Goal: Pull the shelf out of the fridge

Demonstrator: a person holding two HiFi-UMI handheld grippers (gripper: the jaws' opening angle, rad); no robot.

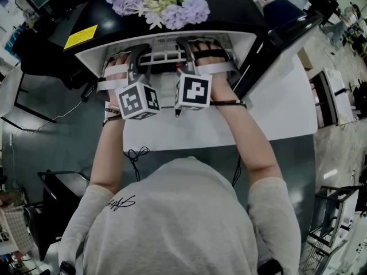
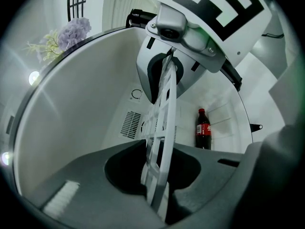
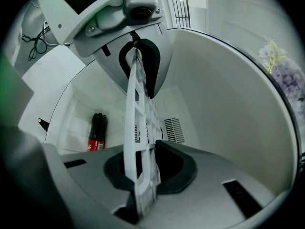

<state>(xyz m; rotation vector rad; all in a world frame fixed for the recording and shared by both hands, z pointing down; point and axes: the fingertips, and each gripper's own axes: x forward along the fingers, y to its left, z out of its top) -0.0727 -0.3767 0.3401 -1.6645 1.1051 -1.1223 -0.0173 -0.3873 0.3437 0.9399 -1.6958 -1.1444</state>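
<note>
A white wire-grid shelf (image 1: 162, 55) lies at the mouth of the small white fridge (image 1: 92, 59), seen from above in the head view. My left gripper (image 1: 137, 59) is shut on the shelf's front edge at its left part, my right gripper (image 1: 190, 53) on its right part. In the left gripper view the shelf (image 2: 162, 142) runs edge-on between the grey jaws of the left gripper (image 2: 157, 202), with the other gripper's body (image 2: 186, 37) beyond. The right gripper view shows the shelf (image 3: 138, 142) clamped in the right gripper (image 3: 140, 199).
A cola bottle (image 2: 203, 129) stands in the fridge's open door (image 1: 275, 50), also seen as the bottle (image 3: 96, 132). A bunch of purple flowers (image 1: 157, 2) sits on the fridge's black top. A white table (image 1: 275, 113) lies under my arms; cables (image 1: 135, 153) hang off its edge.
</note>
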